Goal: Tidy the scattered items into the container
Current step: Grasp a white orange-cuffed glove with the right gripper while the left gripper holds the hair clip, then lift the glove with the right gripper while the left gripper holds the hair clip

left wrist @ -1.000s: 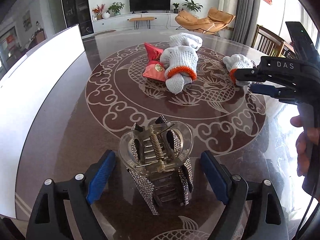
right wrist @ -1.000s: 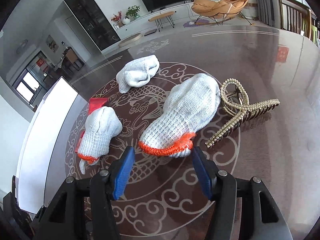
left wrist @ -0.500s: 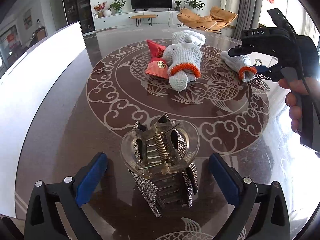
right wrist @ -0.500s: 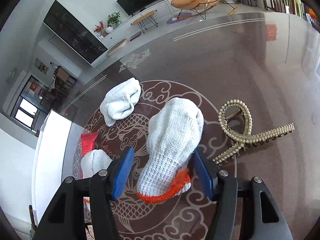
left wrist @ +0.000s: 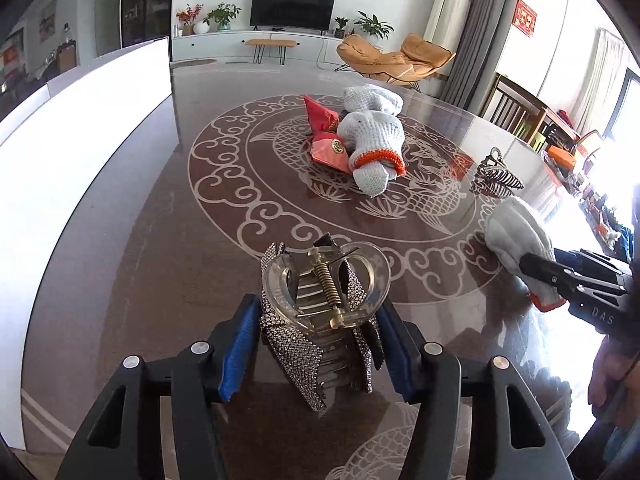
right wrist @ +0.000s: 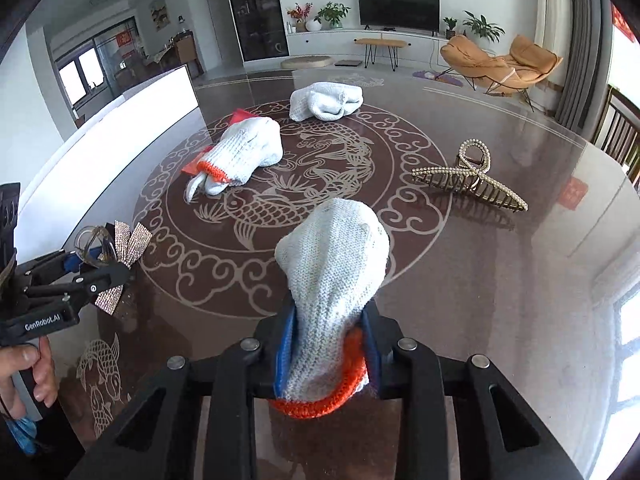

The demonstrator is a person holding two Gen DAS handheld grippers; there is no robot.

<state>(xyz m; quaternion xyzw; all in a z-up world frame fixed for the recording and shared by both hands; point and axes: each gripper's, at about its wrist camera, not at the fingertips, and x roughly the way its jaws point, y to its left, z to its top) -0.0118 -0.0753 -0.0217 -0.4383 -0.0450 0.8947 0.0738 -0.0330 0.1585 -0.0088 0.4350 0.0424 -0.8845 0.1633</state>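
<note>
Two gloves (right wrist: 244, 152) beside pearl clip (right wrist: 472, 178)

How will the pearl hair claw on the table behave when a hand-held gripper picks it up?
The pearl hair claw looks rigid, so it should keep its shape. Its rounded pearls and thin curved teeth may slip between flat pads. It rests on its teeth on the glossy table, so a push would probably slide or tip it.

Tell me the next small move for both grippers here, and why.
Probably lift both and carry them toward the white container at the table's left edge. The left gripper is closing on the rhinestone hair claw, with both blue pads at its sides; the right gripper is closing on the knit glove at its orange cuff. Both items seem secured.
</note>
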